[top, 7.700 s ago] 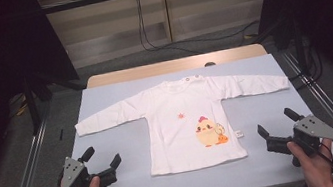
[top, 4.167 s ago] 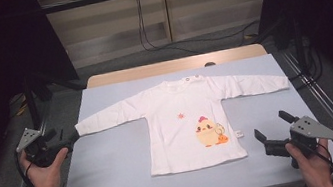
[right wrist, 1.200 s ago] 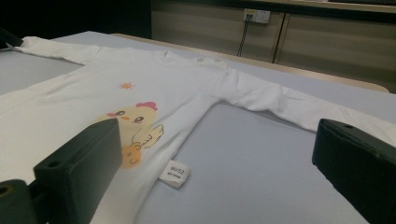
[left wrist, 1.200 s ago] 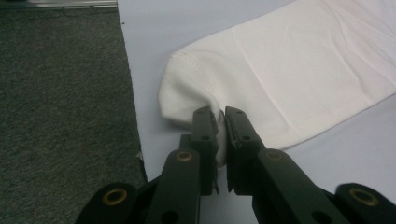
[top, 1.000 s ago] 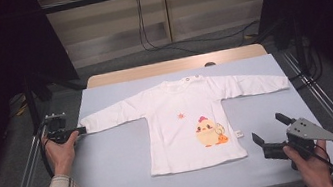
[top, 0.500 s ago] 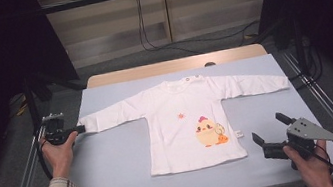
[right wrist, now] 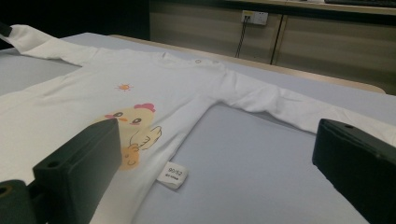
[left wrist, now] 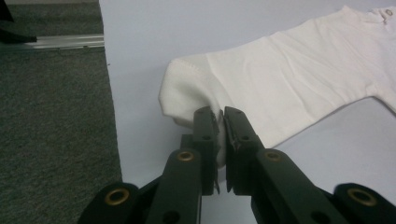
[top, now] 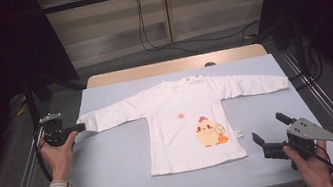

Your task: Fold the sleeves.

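**Left gripper pinching a sleeve cuff of the spread shirt**

A pale blue rectangular table top (top: pixel 115 167) is carrying a small white long-sleeved cotton shirt (top: pixel 176 102), which is lying flat near the middle with both sleeves stretched out sideways. A yellow chick print with a pink comb (top: pixel 207 131) is sitting low on its front, a small orange star (top: pixel 181 116) above that, and a white size tag (right wrist: pixel 172 175) is sticking out from the side seam. Two little snaps are showing at the neckline.

At the table's left edge, the left gripper (left wrist: pixel 220 122) is clamping its black jaws together on the cuff of the sleeve (left wrist: pixel 187 88), whose end is bunching slightly around them. The cloth between the jaws is hidden, so how deep the bite goes is hard to make out.

Near the front right corner, the right gripper (top: pixel 268 134) is hovering just beside the shirt's hem with its jaws standing wide apart, gripping nothing. The person's arms are being cut off by the bottom edge.
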